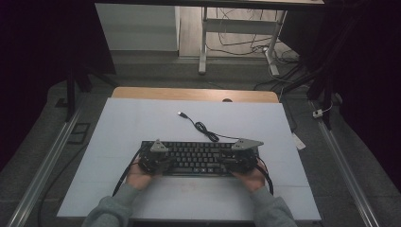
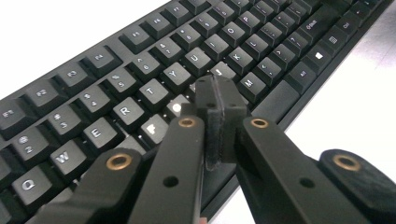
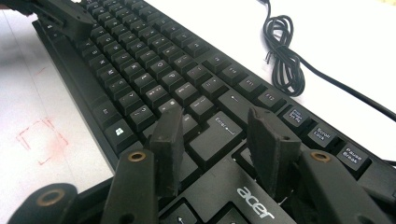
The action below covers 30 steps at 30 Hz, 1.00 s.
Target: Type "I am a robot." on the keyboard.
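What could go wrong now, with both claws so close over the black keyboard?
1. The shut left claw points its tip between the G and H keys of the keyboard; pushed down, it may hit two keys together.
2. The open right claw stands over the Enter key; a small drop could press a neighbouring key too.
3. The coiled cable lies loose behind the keyboard and could drag if the keyboard slides.

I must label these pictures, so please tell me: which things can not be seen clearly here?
- High view: keyboard legends too small; its ends lie under the left gripper and right gripper.
- Left gripper view: shut jaws cover keys near G and H.
- Right gripper view: cable cut off by the edges.
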Motion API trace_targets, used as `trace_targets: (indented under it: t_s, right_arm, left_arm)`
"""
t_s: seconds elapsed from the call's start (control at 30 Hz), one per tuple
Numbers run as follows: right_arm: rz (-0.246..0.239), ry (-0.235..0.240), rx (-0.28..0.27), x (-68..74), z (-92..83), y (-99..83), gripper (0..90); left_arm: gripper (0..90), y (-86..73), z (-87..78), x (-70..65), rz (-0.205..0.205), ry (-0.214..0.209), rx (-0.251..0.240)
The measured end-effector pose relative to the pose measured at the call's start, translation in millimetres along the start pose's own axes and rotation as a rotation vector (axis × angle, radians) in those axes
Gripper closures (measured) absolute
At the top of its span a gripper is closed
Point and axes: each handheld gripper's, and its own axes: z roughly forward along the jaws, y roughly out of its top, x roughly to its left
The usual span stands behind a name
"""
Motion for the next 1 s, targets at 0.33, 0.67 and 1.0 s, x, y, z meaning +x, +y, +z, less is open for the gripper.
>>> trace_targets:
  t_s: [0.33, 0.67, 1.0]
  right_arm:
    - [0.002, 0.0, 0.003, -0.4, -0.2, -0.2, 56.3]
    - [0.001, 0.0, 0.004, -0.4, -0.3, -0.4, 56.2]
    - [0.0, 0.003, 0.002, 0.0, -0.6, -0.3, 55.2]
  left_arm:
    - [89.1, 1.3, 7.1, -3.4, 0.007, -0.002, 0.014]
    - [89.0, 0.1, 11.7, -3.6, 0.009, 0.002, 0.03]
    - [89.1, -1.2, 12.8, -2.4, 0.004, 0.001, 0.035]
